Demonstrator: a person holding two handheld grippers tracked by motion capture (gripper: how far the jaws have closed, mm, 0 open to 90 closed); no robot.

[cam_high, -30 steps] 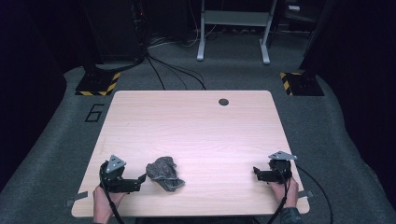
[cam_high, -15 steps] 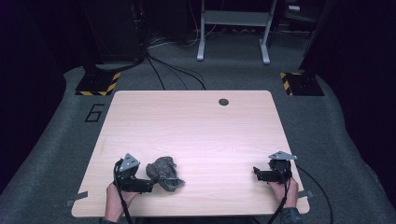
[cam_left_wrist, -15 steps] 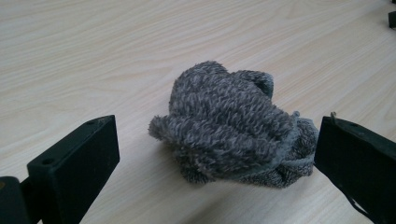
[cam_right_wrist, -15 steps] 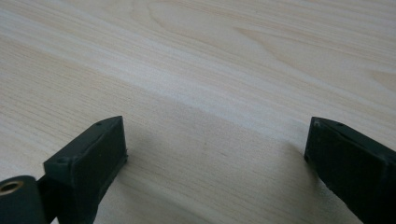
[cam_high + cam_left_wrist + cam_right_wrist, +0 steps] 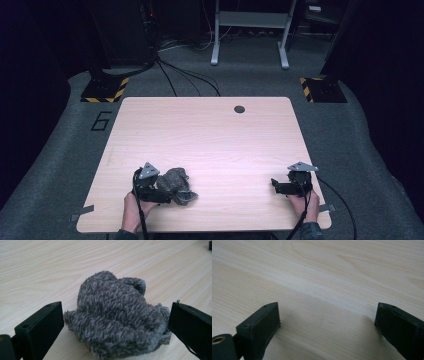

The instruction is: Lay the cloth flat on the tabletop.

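Left tongs point(image 5: 115, 327) spread around grey cloth point(image 5: 117, 315) | right tongs point(image 5: 327, 327) spread; bare table point(image 5: 210, 135)

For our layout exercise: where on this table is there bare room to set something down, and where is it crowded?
Bare wood runs from the round hole near the far edge down to the near edge, and between the grey fuzzy cloth and the right tongs. The near left corner is crowded: the open left tongs flank the cloth.
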